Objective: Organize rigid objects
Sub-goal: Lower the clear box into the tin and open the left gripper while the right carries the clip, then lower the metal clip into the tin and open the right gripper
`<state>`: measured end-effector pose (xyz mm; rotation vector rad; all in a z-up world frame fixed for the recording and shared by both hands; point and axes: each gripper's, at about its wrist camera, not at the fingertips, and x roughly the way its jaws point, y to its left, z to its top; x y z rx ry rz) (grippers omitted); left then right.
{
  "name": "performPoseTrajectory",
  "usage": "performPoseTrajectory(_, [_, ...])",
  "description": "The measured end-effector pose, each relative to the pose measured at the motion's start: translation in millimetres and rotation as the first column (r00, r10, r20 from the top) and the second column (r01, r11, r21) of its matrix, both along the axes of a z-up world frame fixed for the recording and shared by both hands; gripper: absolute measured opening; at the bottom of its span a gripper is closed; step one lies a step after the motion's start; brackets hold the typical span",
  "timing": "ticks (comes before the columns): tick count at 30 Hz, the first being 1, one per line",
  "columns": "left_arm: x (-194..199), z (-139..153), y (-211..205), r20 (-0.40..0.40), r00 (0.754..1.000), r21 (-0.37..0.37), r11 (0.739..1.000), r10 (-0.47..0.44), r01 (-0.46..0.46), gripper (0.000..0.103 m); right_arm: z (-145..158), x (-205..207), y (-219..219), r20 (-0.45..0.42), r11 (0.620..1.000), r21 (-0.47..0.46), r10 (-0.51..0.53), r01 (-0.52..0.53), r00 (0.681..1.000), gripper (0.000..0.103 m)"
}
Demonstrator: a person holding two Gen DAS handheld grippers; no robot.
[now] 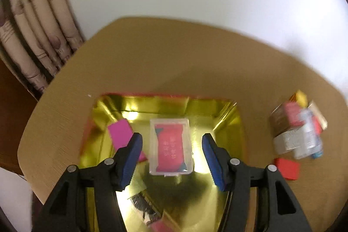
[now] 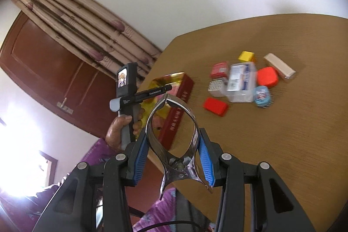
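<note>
Counter: tan woodgrain, white wall | box: glossy gold lining | left tool: released | right tool: grasping steel tongs

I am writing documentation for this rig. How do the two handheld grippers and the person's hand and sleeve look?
Both the left gripper and the right gripper have black plastic frames with triangular cut-outs, silver round pivot pins and ribbed blue finger pads. The left tool's black handle bears white lettering. The left hand is bare, its sleeve purple-patterned.

left gripper: fingers spread wide, holding nothing
right gripper: pads pressed on metal tongs
left hand: gripping handle
</note>
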<state>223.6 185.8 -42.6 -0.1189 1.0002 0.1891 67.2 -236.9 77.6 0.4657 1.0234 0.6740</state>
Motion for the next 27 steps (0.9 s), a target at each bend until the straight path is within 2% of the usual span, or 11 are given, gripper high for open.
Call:
performPoseTrajectory(1, [-9.3, 7.3, 3.9, 0.027, 0.999, -0.030, 0.999, 0.023, -0.022, 0.058, 2.9, 3.2, 7.7, 0.003, 1.000, 0.009, 0.011, -0.011, 1.000, 0.041])
performPoseTrajectory(4, [-58.7, 29.0, 25.9, 0.127, 0.985, -0.204, 0.975, 0.115, -0.088, 0.059, 11.2, 18.1, 35.1, 0.003, 0.997, 0.053, 0.051, -0.051, 0.999, 0.041])
performPoseTrajectory(6, [-97.5, 36.2, 36.5, 0.160, 0.973, -0.263, 0.957, 0.167, -0.121, 0.059, 14.0, 30.1, 54.3, -0.004, 0.994, 0.084, 0.077, -0.076, 0.997, 0.041])
performPoseTrajectory(10, [-153.1, 38.8, 48.6, 0.178, 0.960, -0.233, 0.957, 0.216, -0.172, 0.061, 5.2, 62.1, 102.0, -0.060, 0.980, 0.156, 0.133, -0.122, 0.989, 0.041])
performPoseTrajectory(13, [-190.0, 33.8, 50.9, 0.174, 0.957, -0.221, 0.956, 0.232, -0.192, 0.061, -17.8, 89.3, 137.3, -0.135, 0.973, 0.190, 0.154, -0.127, 0.979, 0.041])
performPoseTrajectory(16, [-208.0, 27.9, 56.7, 0.188, 0.950, -0.234, 0.951, 0.248, -0.201, 0.061, -47.5, 114.2, 165.0, -0.209, 0.981, 0.159, 0.145, -0.112, 0.967, 0.041])
performPoseTrajectory(18, [-212.2, 32.4, 57.7, 0.219, 0.948, -0.228, 0.957, 0.230, -0.180, 0.061, -70.4, 131.2, 180.4, -0.256, 0.989, 0.119, 0.122, -0.094, 0.959, 0.041])
performPoseTrajectory(22, [-212.7, 30.9, 42.5, 0.232, 0.957, -0.121, 0.982, 0.172, -0.147, 0.061, -97.6, 154.3, 199.1, -0.286, 0.996, 0.030, 0.086, -0.081, 0.954, 0.041])
performPoseTrajectory(27, [-208.6, 21.2, 44.2, 0.201, 0.968, -0.148, 0.982, 0.150, -0.121, 0.061, -121.2, 173.3, 210.2, -0.288, 0.994, -0.081, 0.046, -0.072, 0.957, 0.042])
